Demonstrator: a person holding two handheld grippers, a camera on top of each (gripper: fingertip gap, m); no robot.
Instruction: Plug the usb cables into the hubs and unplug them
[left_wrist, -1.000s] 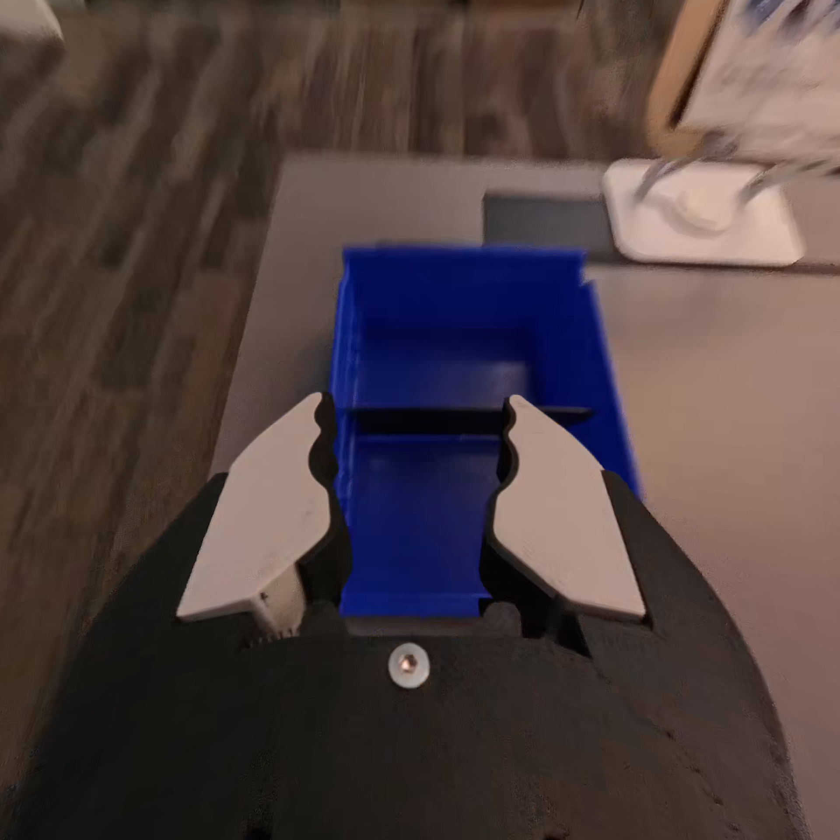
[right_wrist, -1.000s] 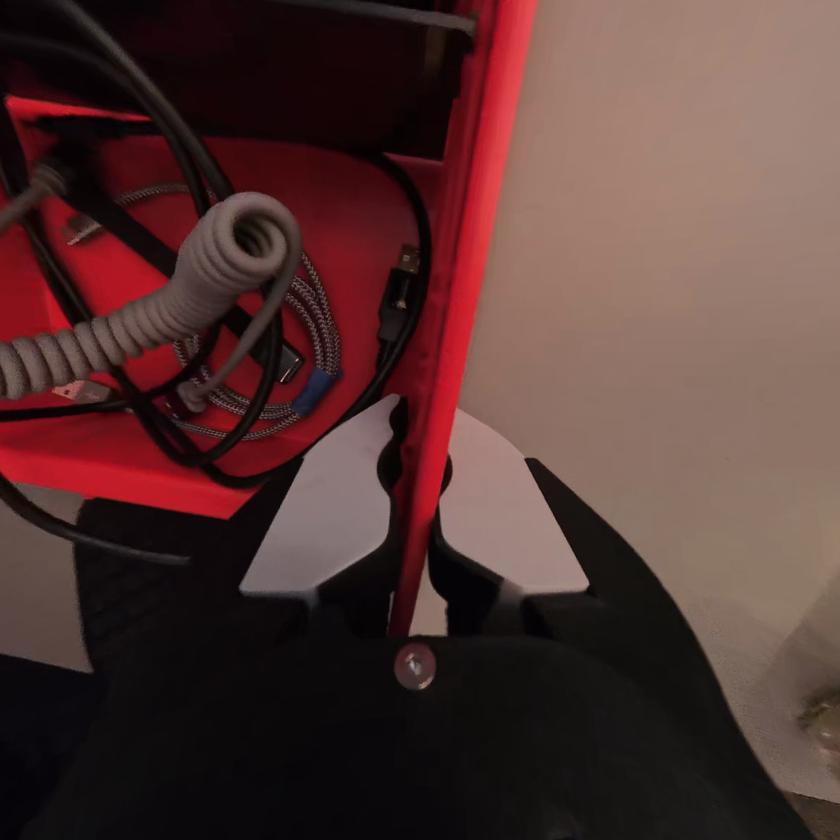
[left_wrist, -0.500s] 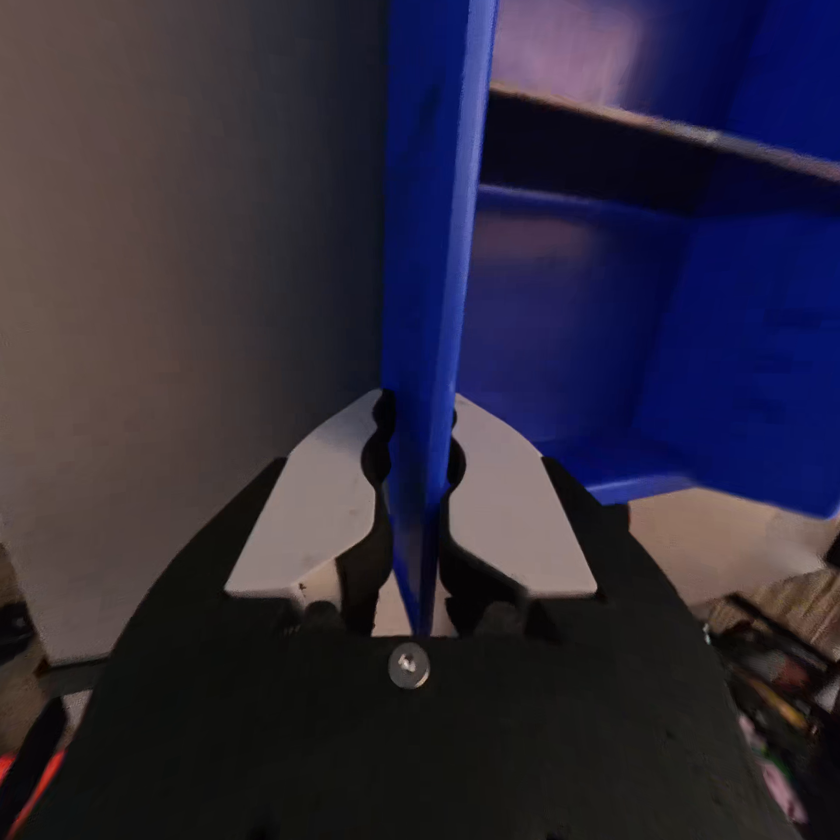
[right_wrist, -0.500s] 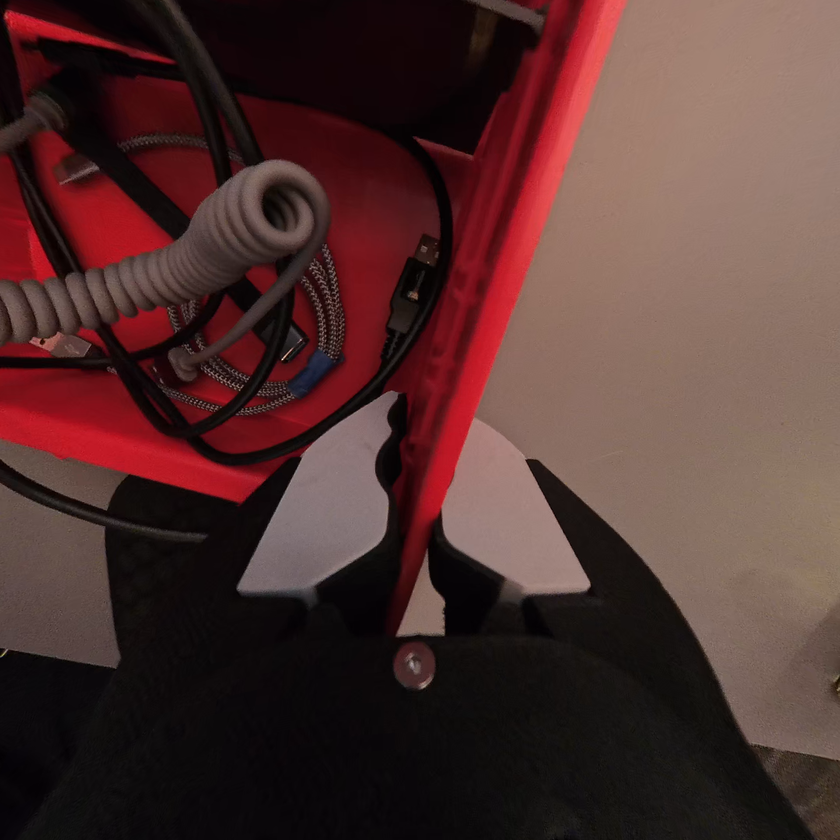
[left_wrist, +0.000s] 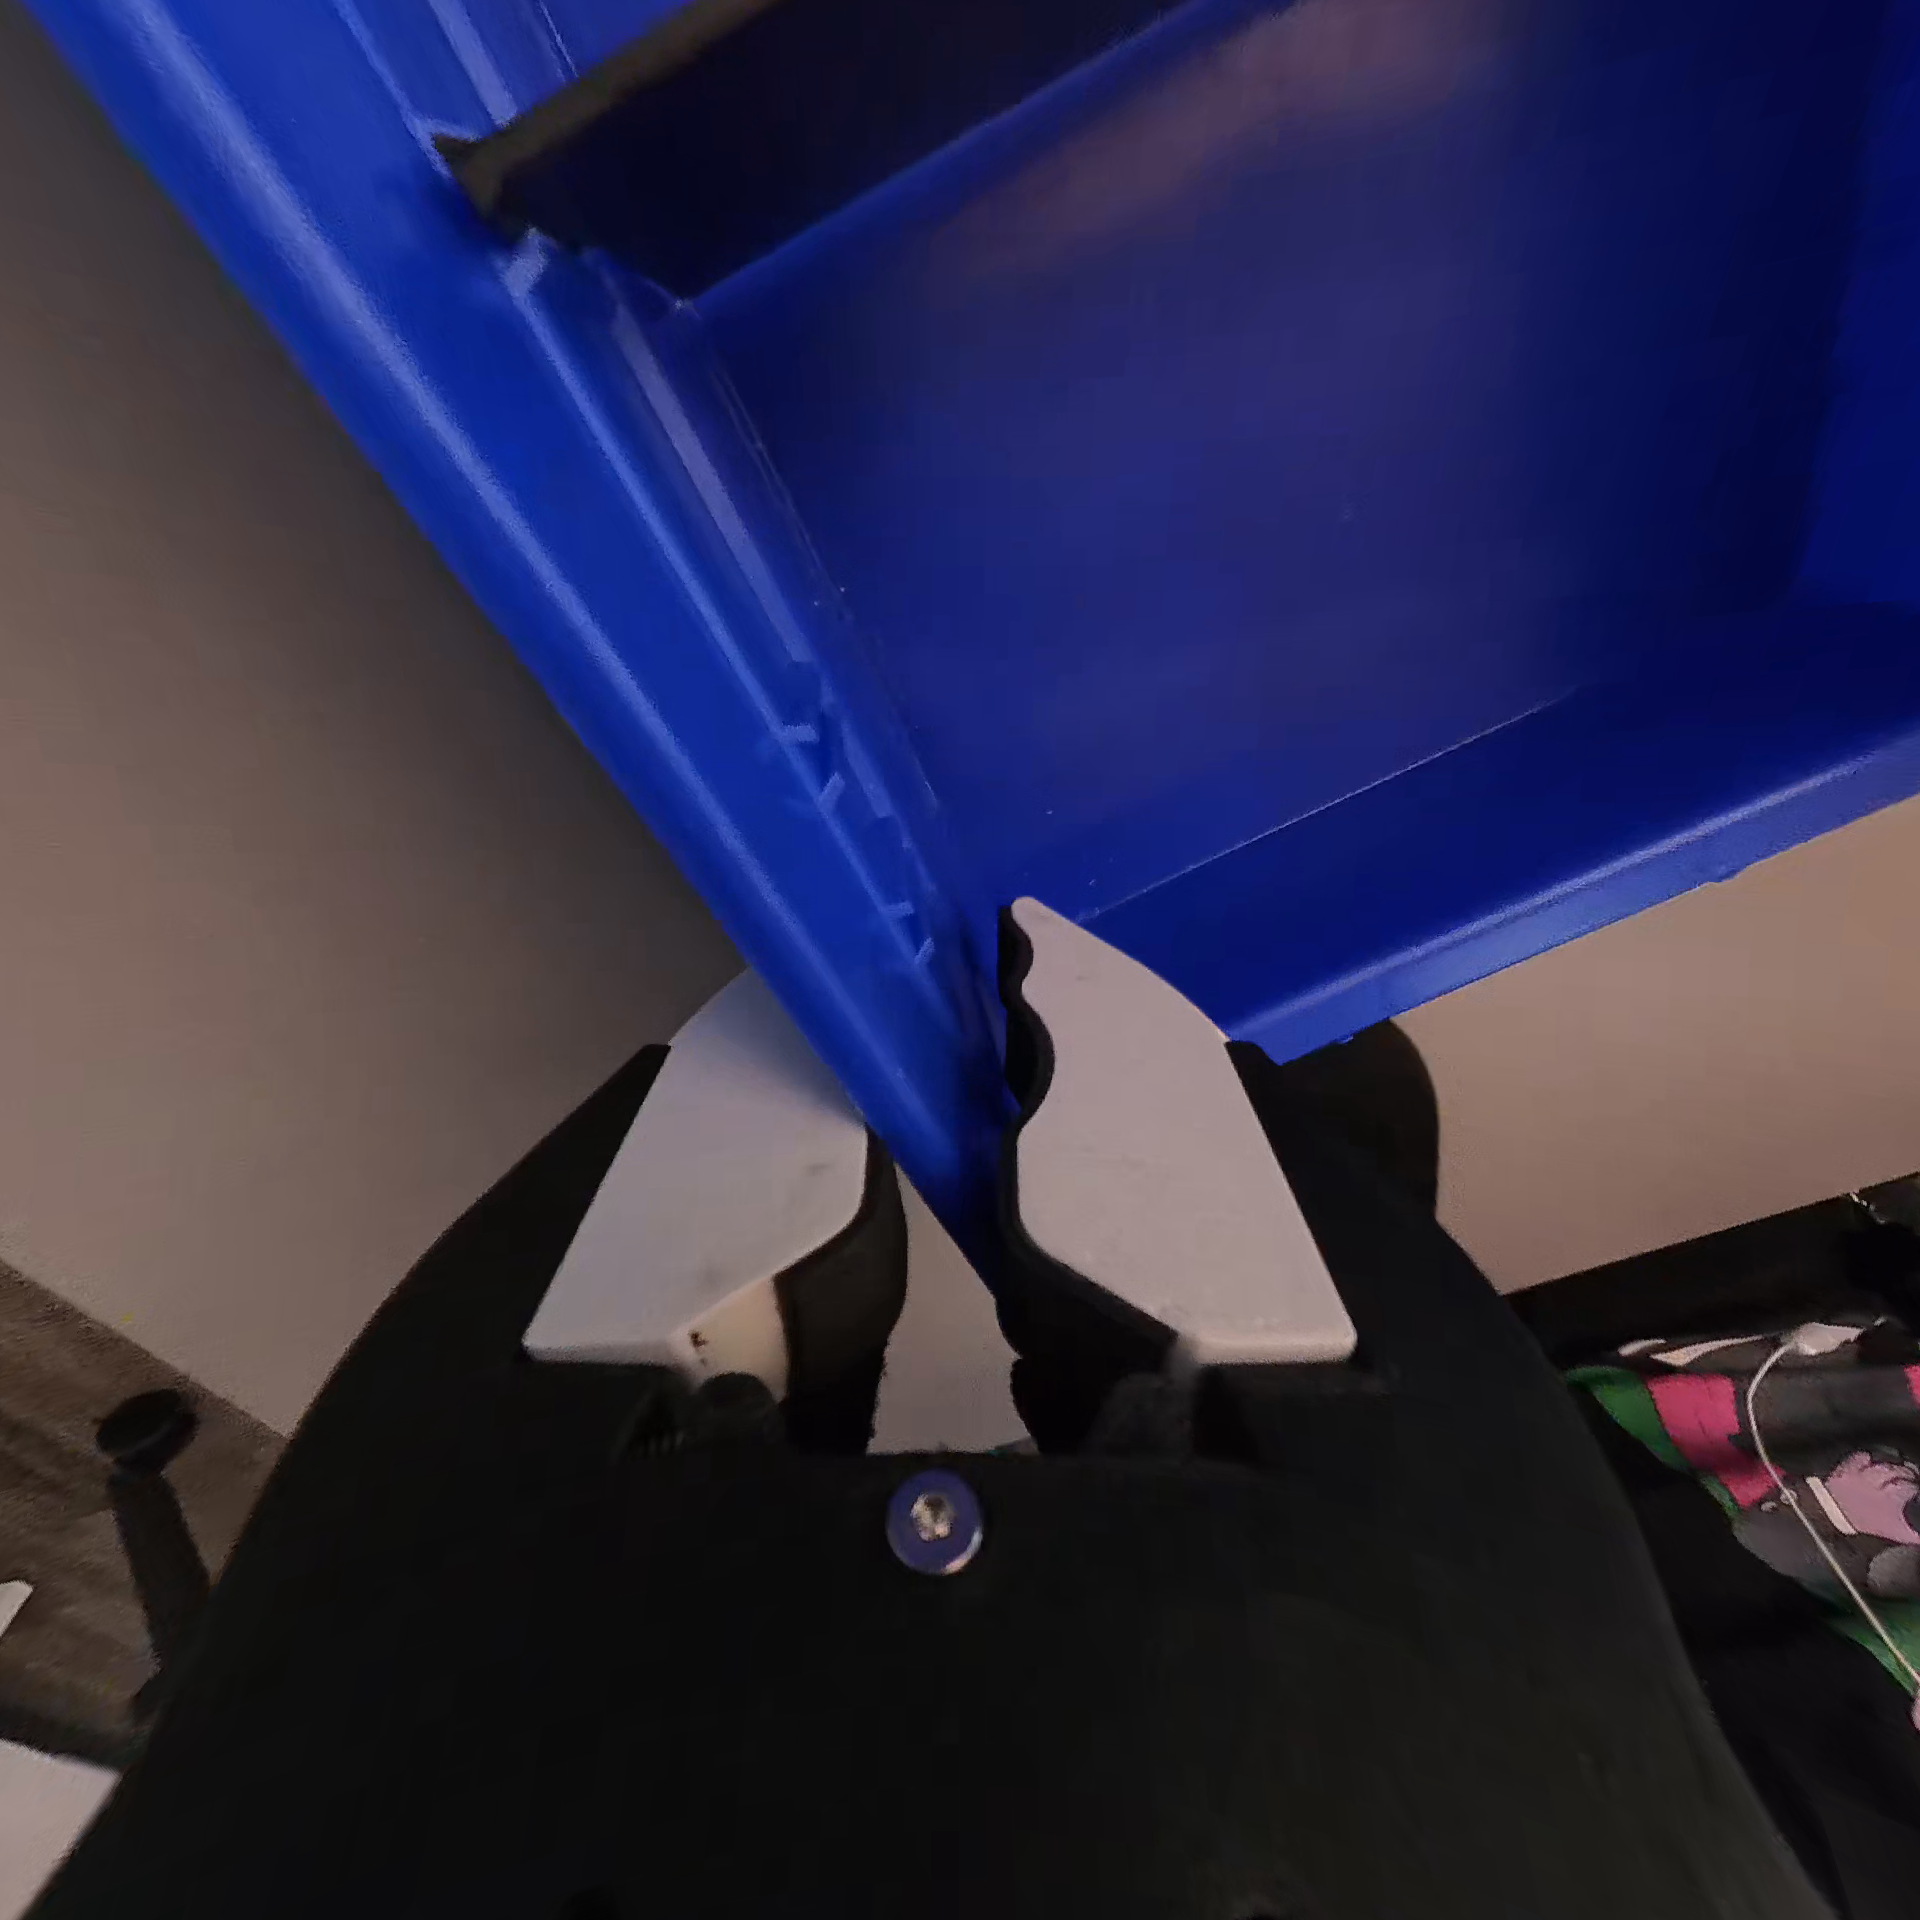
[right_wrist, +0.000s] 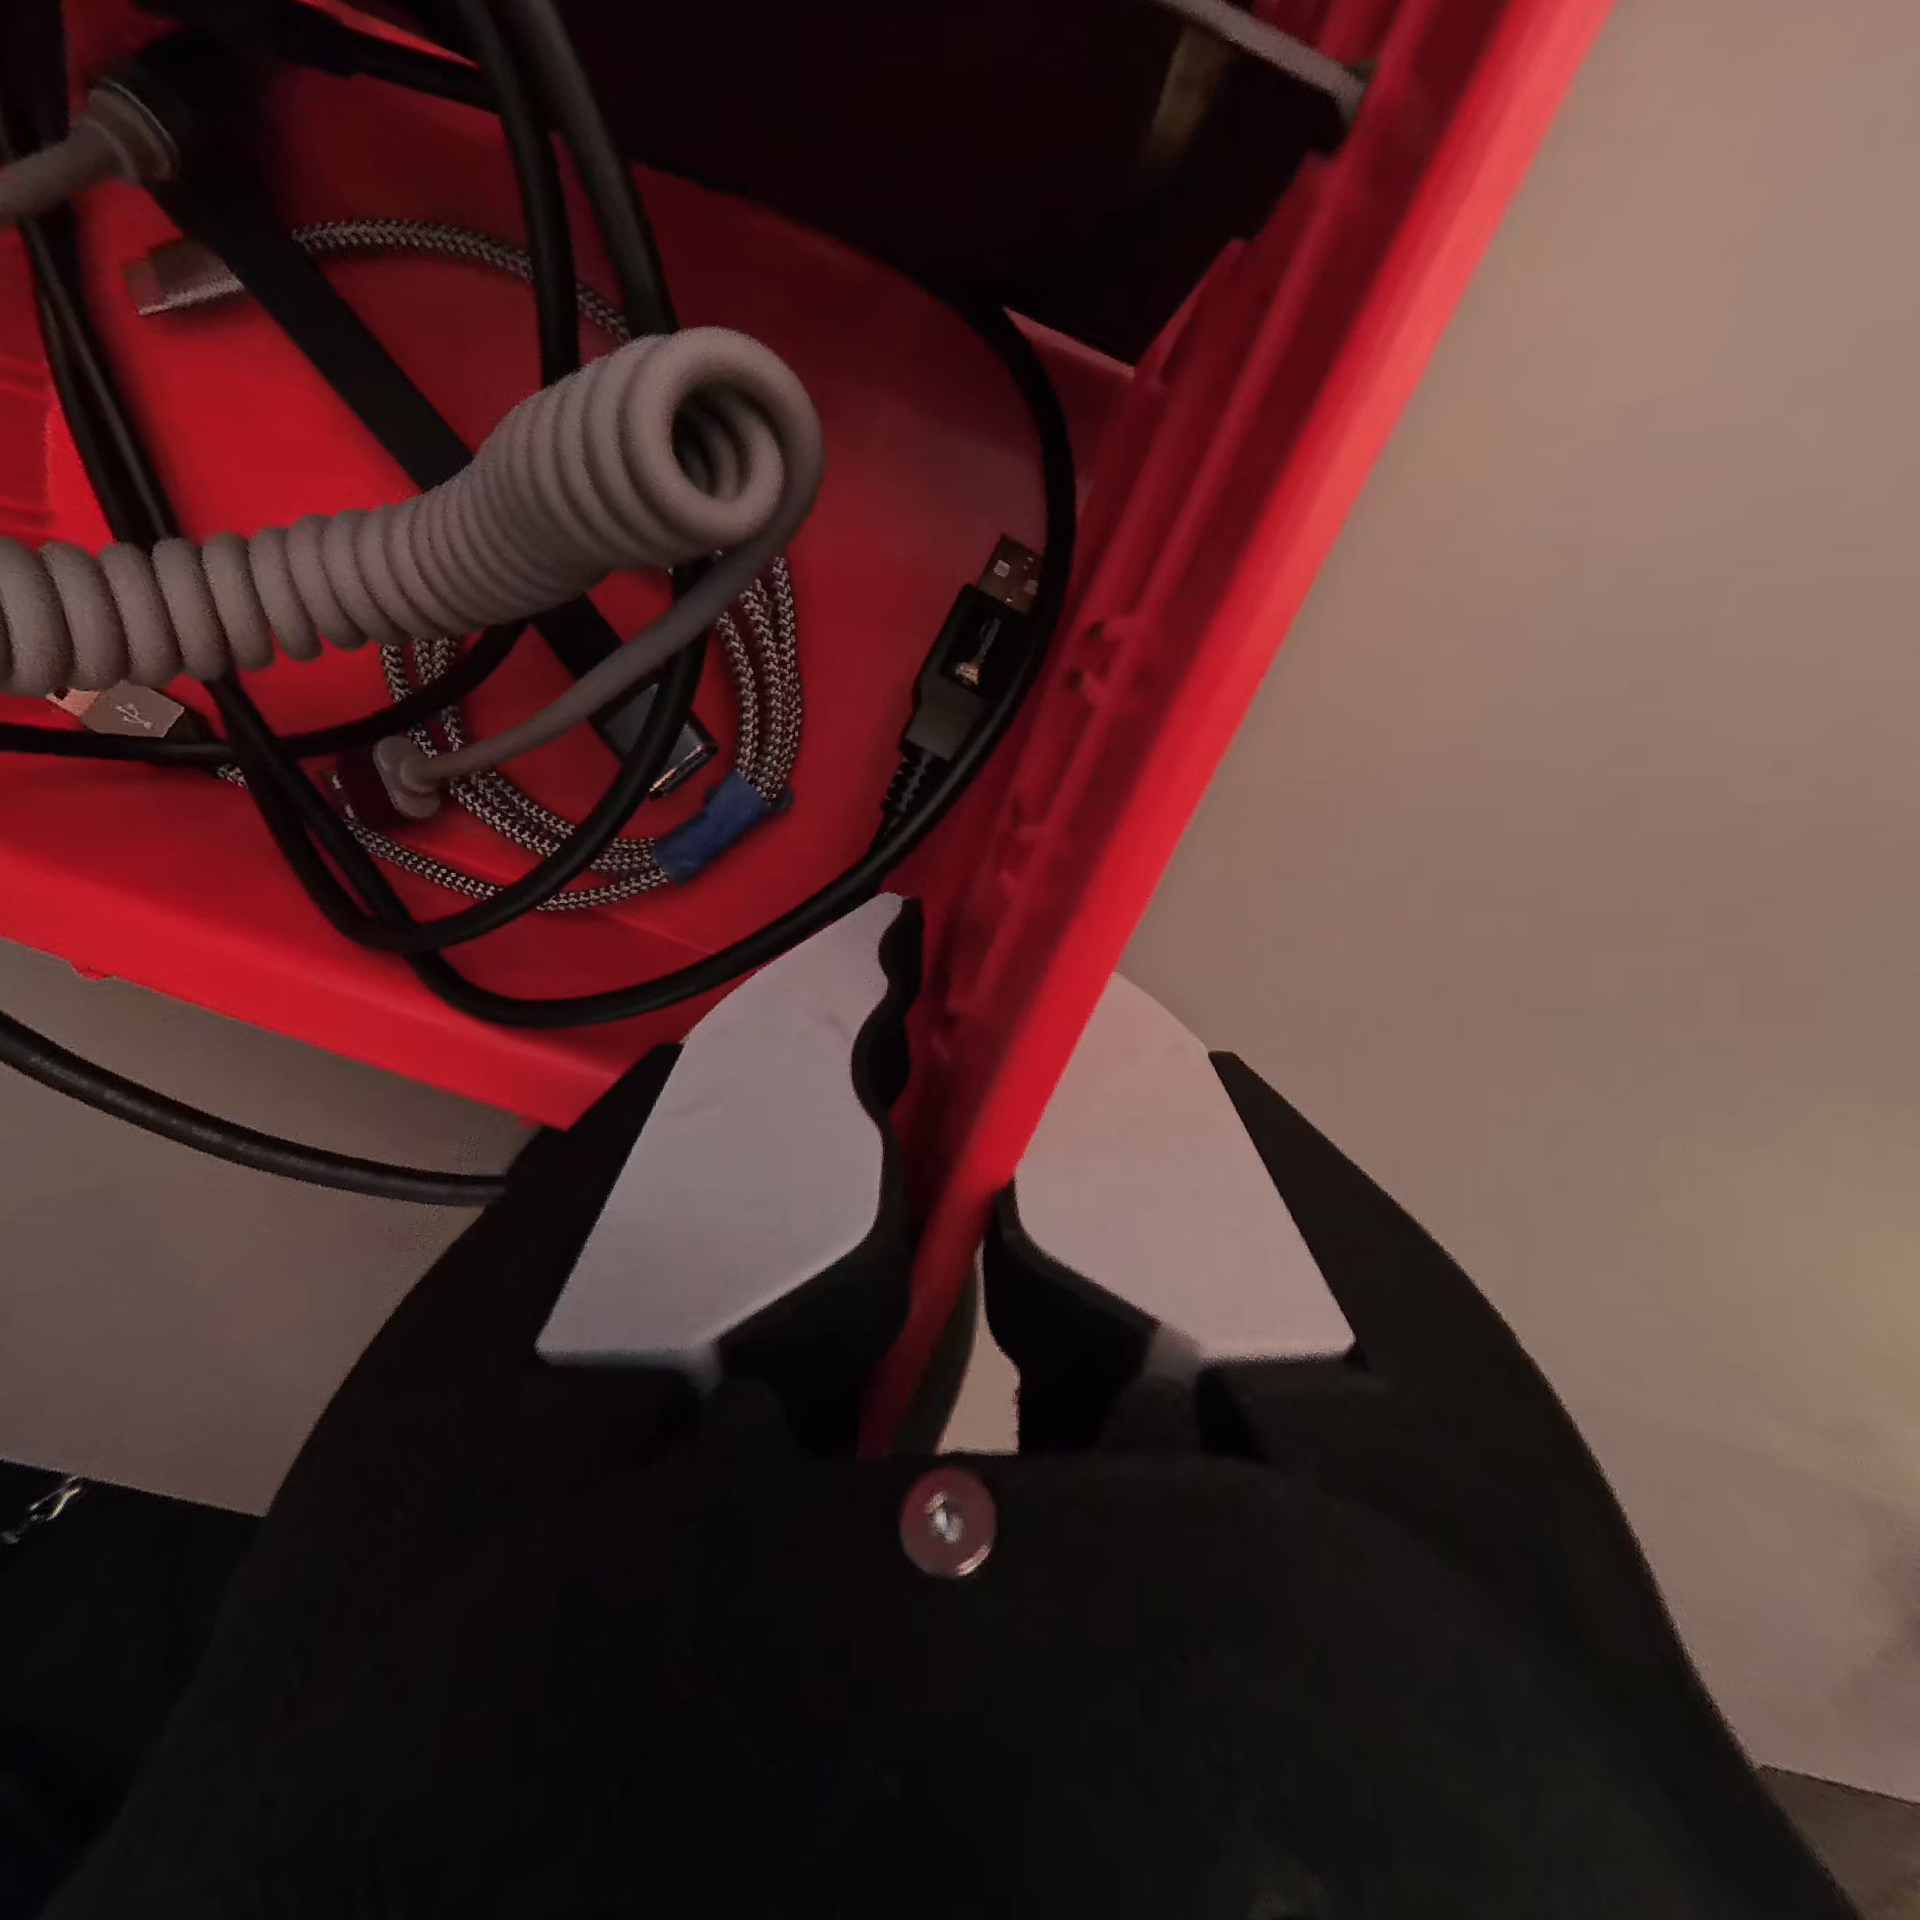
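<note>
Your left gripper (left_wrist: 940, 1023) is pinching the side wall of the blue bin (left_wrist: 644, 582), both fingers pressing its corner. Your right gripper (right_wrist: 971, 997) is clamping the red bin (right_wrist: 1195, 644) wall. Inside that red bin, the coiled grey cable (right_wrist: 436, 561), braided cable (right_wrist: 758, 686) and black USB cable (right_wrist: 961, 665) are lying tangled.

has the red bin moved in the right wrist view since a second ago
Yes. The red bin, clamped in the right gripper, has tilted clockwise against the gripper, its wall now leaning right.
</note>
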